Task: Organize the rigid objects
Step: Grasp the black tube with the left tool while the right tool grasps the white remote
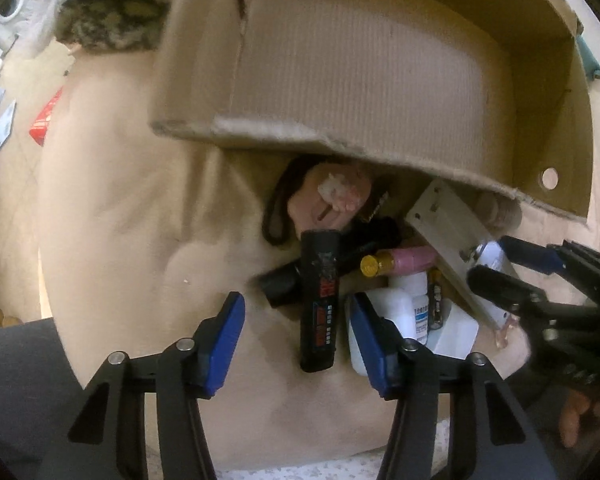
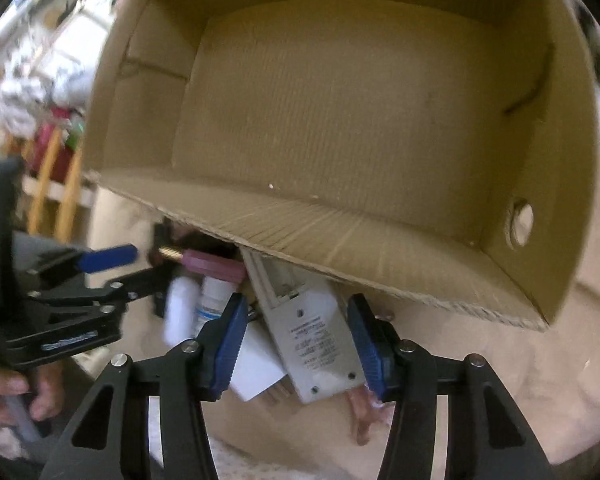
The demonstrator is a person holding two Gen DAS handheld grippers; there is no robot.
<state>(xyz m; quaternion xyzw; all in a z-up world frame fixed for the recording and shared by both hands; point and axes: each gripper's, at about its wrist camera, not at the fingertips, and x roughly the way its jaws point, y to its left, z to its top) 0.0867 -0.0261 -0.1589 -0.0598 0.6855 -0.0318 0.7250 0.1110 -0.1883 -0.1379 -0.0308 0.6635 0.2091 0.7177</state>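
A pile of small rigid objects lies on a beige cushion in front of an empty cardboard box point(image 1: 360, 80) point(image 2: 340, 100). My left gripper point(image 1: 296, 336) is open, its blue pads on either side of a black tube with red print point(image 1: 320, 300). Beside it lie a pink bottle with a gold cap point(image 1: 404, 262), white bottles point(image 1: 404, 300) and a grey-white rectangular device point(image 1: 456, 240). My right gripper point(image 2: 298, 340) is open around that device point(image 2: 320, 340), pads near its sides. It also shows in the left wrist view point(image 1: 512, 268).
The beige cushion point(image 1: 120, 220) spreads left and below the pile. A pink rounded object with a black strap point(image 1: 328, 200) lies under the box's front edge. A furry white and dark thing point(image 1: 100, 12) is at the top left. Clutter and wooden slats point(image 2: 56, 160) stand far left.
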